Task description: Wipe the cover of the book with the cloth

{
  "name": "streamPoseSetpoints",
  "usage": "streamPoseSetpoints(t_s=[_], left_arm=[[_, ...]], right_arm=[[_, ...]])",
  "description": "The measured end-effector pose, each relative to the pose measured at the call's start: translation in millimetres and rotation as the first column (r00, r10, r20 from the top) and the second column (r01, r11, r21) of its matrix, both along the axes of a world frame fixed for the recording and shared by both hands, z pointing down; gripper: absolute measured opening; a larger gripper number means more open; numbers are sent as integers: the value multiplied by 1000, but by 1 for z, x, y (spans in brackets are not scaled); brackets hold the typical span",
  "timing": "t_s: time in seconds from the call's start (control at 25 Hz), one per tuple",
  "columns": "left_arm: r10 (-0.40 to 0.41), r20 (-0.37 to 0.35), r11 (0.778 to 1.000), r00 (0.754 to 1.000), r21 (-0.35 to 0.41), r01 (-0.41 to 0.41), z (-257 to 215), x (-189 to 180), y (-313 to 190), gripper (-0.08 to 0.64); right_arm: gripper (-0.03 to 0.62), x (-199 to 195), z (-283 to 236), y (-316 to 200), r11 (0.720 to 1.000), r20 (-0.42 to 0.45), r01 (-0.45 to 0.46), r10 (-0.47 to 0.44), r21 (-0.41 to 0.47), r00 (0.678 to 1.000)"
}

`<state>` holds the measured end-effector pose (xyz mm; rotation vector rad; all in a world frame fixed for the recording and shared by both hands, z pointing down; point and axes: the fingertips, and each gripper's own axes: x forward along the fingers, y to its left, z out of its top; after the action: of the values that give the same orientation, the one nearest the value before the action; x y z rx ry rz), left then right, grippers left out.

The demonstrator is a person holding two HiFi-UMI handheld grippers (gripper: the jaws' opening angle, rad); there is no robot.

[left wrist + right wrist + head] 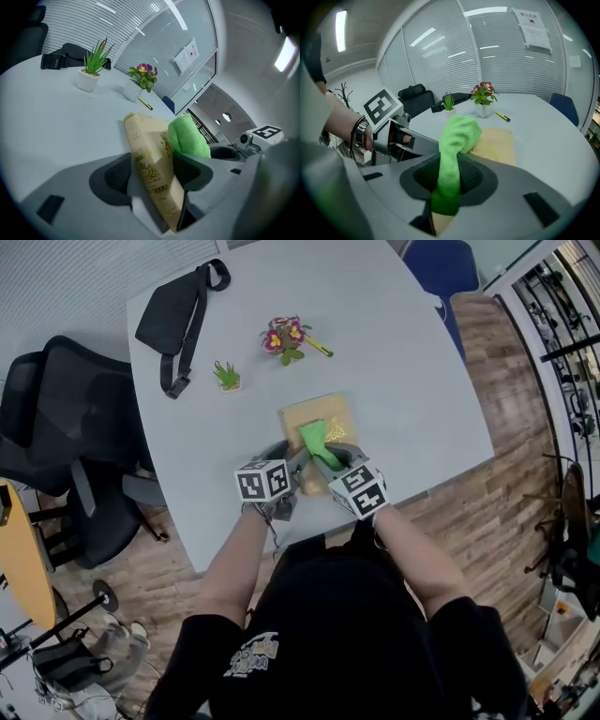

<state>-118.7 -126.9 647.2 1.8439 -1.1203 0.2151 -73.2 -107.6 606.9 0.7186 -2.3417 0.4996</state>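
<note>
The left gripper (152,180) clamps the edge of the tan book (149,152), plain only in its own view, while the right gripper (449,185) pinches the green cloth (457,136) beside it.

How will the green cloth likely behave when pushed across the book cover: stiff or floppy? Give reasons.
Probably floppy: the cloth bunches and folds over past the right gripper. Likely light, since a narrow pinch carries it. Its fuzzy surface should drag on the book, not slide.

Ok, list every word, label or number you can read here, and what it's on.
Nothing can be read clearly.
On the book cover: gold print, too blurred to read.
On the posted sheets of paper: print too small to read.
On the person's shirt: a printed logo, too small to read.
</note>
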Motion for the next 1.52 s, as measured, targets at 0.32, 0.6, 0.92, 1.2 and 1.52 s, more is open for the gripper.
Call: streamPoseSetpoints(t_s=[0.32,0.6,0.92,1.2,1.52], left_arm=[[8,-8,1000,1000,-12,-8,0,0,0,279],[11,-18,1000,1000,-23,-11,0,0,0,279],[11,-18,1000,1000,-18,-11,-1,2,0,279],[10,-15,1000,1000,-12,-10,-1,2,1,278],[10,-6,1000,1000,-8,-10,-1,1,1,278]], right_arm=[[97,3,5,3,998,-87,52,-48,43,995],[97,31,6,-26,997,-98,-33,40,68,994],[97,68,8,-60,984,-98,-162,169,81,981],[97,104,7,-80,949,-177,-293,310,113,934],[97,94,-8,-57,949,-119,-289,304,126,945]])
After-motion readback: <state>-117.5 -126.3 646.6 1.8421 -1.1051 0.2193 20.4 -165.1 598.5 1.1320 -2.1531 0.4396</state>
